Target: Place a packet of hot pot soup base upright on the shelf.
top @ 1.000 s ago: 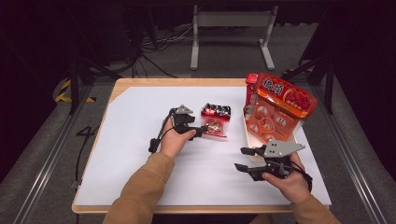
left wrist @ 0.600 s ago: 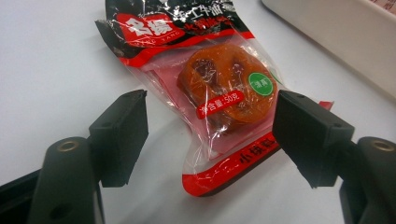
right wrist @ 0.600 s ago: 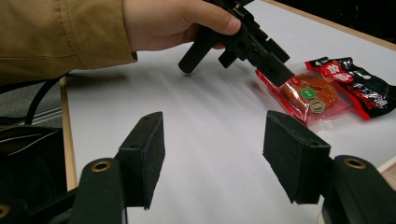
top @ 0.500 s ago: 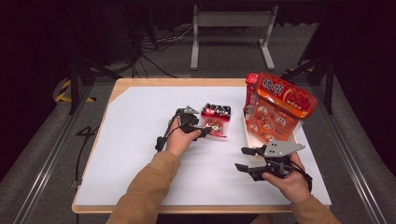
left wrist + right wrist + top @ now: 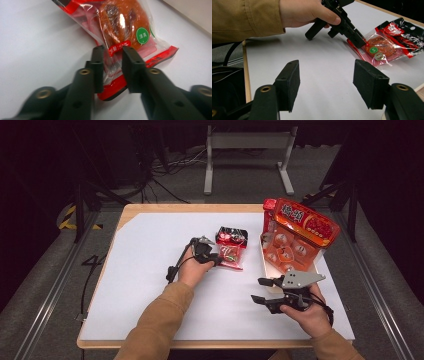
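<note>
Left gripper (image 5: pixel 216 260) sits at the near edge of the snack packet (image 5: pixel 231 248), about table centre in the high view. Its jaws have just been closing; in the left gripper view the left gripper (image 5: pixel 112 56) has the clear sealed edge of the snack packet (image 5: pixel 120 27) between its jaws, gap narrow, film pinched between the pads. Packet lies flat on the white table cover (image 5: pixel 150 250), its red end at 12 o'clock from the gripper.

Right gripper (image 5: pixel 261 289) hovers near the front right of the table, jaws wide apart, nothing between them; the right gripper view shows bare cover between the right gripper (image 5: pixel 325 78) pads.

At 3 o'clock from the packet, just beside it: an orange box (image 5: pixel 290 252) with round cells, its printed lid (image 5: pixel 305 222) tilted up and open. The box stands at 12 o'clock from the right gripper, close. Left gripper's cable (image 5: pixel 175 267) trails at 9 o'clock of the hand. Tan sleeve (image 5: pixel 155 325) crosses the front of the table. Nothing lies between the packet and the box.
</note>
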`<state>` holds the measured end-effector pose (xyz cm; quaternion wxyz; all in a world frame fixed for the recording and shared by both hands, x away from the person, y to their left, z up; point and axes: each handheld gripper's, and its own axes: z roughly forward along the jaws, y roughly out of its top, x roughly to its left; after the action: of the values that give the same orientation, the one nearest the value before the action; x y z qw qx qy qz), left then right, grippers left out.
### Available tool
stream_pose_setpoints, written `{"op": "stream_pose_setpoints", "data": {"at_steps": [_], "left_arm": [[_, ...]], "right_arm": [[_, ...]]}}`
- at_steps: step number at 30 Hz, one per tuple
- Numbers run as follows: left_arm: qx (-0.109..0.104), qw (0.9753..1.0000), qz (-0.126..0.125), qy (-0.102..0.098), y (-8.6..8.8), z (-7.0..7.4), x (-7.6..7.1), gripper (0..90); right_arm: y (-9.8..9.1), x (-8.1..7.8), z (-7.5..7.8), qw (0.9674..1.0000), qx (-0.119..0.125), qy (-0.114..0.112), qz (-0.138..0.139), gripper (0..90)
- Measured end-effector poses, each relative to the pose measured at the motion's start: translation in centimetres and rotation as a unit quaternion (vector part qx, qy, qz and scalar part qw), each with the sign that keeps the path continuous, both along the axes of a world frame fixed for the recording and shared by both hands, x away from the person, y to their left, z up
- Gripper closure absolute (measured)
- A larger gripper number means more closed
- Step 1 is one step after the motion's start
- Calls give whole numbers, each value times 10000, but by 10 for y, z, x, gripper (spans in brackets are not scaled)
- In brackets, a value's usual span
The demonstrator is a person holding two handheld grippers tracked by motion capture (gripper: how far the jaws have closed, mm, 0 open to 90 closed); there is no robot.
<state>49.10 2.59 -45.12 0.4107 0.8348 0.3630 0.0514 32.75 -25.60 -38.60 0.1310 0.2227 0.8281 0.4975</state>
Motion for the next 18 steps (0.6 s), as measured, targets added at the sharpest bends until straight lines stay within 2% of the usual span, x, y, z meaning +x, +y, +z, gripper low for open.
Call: {"op": "stream_pose_setpoints", "data": {"at_steps": [8, 11, 15, 18], "left_arm": [[137, 9996, 40, -238, -3, 1, -6, 868], [22, 9996, 82, -283, -2, 3, -9, 887], [8, 9990, -25, -443, 1, 11, -14, 900], [89, 9981, -113, -607, 3, 19, -21, 900]], "right_arm": [[-1, 0, 1, 10000, 15, -14, -23, 392], [-3, 0, 1, 10000, 36, -14, -48, 394], [-5, 2, 2, 9999, 45, 28, -134, 420], [-5, 2, 2, 9998, 47, 56, -166, 439]]}}
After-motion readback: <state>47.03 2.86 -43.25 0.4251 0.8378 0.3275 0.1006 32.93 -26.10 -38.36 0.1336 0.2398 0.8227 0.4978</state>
